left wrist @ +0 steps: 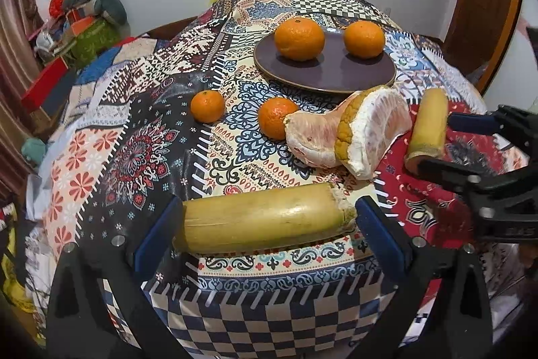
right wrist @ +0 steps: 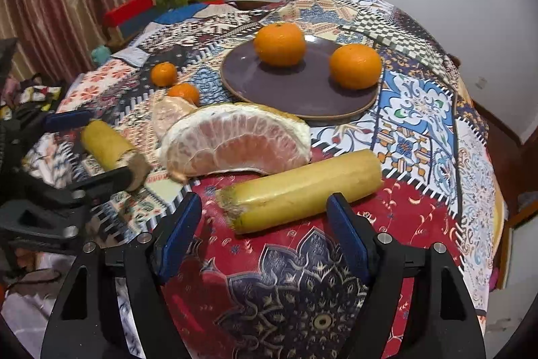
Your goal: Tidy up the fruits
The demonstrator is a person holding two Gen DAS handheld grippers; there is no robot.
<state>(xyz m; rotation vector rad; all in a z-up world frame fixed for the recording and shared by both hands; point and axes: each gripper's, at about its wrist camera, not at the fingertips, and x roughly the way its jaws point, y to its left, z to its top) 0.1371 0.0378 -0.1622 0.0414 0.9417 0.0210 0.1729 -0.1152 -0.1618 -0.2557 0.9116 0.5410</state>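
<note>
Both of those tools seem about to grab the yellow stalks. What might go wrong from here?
1. The near stalk piece is round and smooth; the open left tool spans it end to end, so it might roll or slip out.
2. The right tool straddles the second stalk piece, which lies right beside the pomelo wedge; closing or lifting could nudge the wedge.
3. The plate already holds two oranges, which may roll if bumped.
</note>
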